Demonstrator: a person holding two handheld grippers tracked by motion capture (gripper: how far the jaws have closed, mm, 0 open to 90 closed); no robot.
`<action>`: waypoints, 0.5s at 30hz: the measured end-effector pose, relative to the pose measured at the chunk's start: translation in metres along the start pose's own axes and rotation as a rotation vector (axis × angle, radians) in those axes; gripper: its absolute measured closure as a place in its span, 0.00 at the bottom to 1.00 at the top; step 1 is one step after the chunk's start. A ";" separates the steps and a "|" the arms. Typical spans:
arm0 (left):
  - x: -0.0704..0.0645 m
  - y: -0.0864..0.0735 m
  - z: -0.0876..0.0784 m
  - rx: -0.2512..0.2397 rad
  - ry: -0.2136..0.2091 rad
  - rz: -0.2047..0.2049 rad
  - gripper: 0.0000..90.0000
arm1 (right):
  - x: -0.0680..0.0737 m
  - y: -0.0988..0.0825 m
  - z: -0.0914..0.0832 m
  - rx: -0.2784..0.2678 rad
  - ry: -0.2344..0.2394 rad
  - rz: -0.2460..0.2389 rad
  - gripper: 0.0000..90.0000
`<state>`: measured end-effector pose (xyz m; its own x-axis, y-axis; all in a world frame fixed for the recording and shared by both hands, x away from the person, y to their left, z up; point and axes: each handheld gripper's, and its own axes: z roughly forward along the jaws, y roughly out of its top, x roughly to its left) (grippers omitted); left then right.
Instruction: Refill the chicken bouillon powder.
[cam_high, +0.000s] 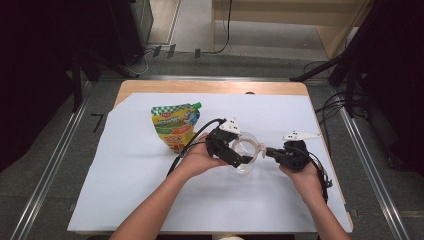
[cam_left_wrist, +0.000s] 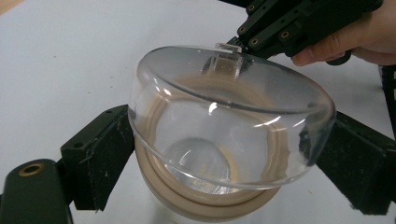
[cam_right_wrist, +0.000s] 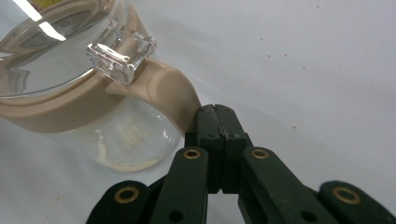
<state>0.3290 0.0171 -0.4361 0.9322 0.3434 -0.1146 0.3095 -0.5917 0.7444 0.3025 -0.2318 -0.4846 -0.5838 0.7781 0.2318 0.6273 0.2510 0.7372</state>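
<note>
Resting on the white sheet (cam_high: 150, 200) that covers the bench (cam_high: 210, 87), a clear jar (cam_high: 246, 150) with a beige sealing ring (cam_left_wrist: 210, 205) is gripped around its body by the jaws of the left gripper (cam_high: 239, 157), one pressed to each side. The tab (cam_right_wrist: 175, 95) of the ring is pinched by the right gripper (cam_high: 265, 151), whose jaws are pressed together. A colourful pouch (cam_high: 175, 125) is seen lying near, to the left of the jar
</note>
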 end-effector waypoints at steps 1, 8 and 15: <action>0.000 0.001 0.000 0.008 0.001 0.010 0.11 | 0.000 0.000 0.000 0.000 -0.001 -0.002 1.00; -0.003 0.012 -0.009 -0.048 -0.046 0.026 0.27 | 0.000 0.000 0.000 -0.004 0.006 -0.001 1.00; -0.009 0.027 -0.009 -0.022 -0.081 0.047 0.39 | 0.000 0.000 -0.001 -0.002 0.007 -0.001 1.00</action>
<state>0.3270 0.0047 -0.4095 0.9581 0.2550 -0.1309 0.2612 -0.5891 0.7646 0.3017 -0.2325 -0.4842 -0.5877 0.7741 0.2354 0.6256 0.2503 0.7389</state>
